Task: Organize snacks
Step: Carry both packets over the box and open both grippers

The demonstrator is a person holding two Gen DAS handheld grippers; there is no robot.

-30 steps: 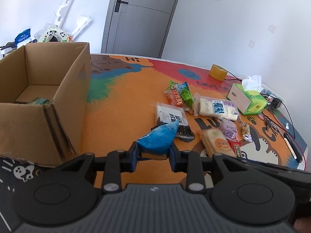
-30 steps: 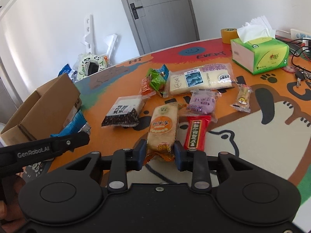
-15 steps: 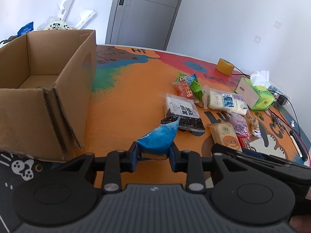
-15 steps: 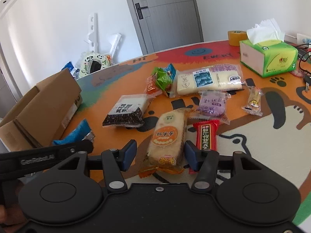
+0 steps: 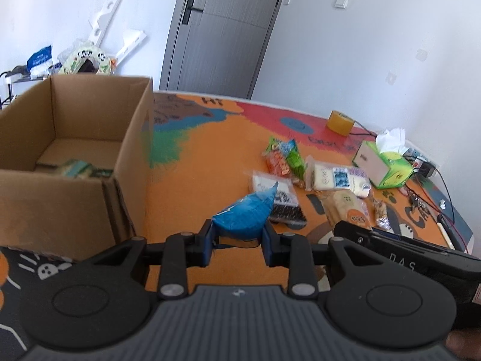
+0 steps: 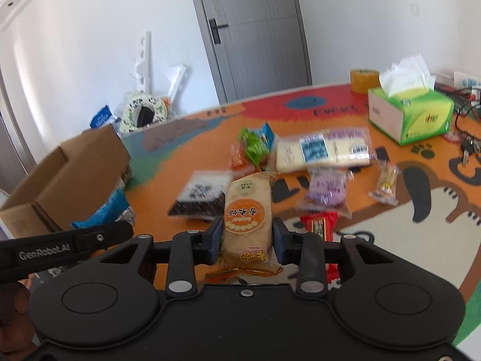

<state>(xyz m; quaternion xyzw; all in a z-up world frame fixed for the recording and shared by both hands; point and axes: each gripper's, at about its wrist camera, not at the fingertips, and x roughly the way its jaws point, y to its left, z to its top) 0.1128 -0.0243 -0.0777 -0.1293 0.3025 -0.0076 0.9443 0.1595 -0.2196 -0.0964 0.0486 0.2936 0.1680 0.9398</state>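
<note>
**Rice-cracker pack lifted clear of the mat**

Since the earlier frame, the orange rice-cracker pack [image 6: 247, 219] has been raised off the play mat [image 6: 390, 234] and is now carried upright between the pads of the right gripper [image 6: 247, 240], whose jaws are closing on it. The blue snack bag [image 5: 245, 215] is pinched in the narrowly set left gripper [image 5: 239, 242], just right of the cardboard box [image 5: 75, 162]. The remaining snacks are left scattered near the tissue box [image 6: 412, 114].
</note>
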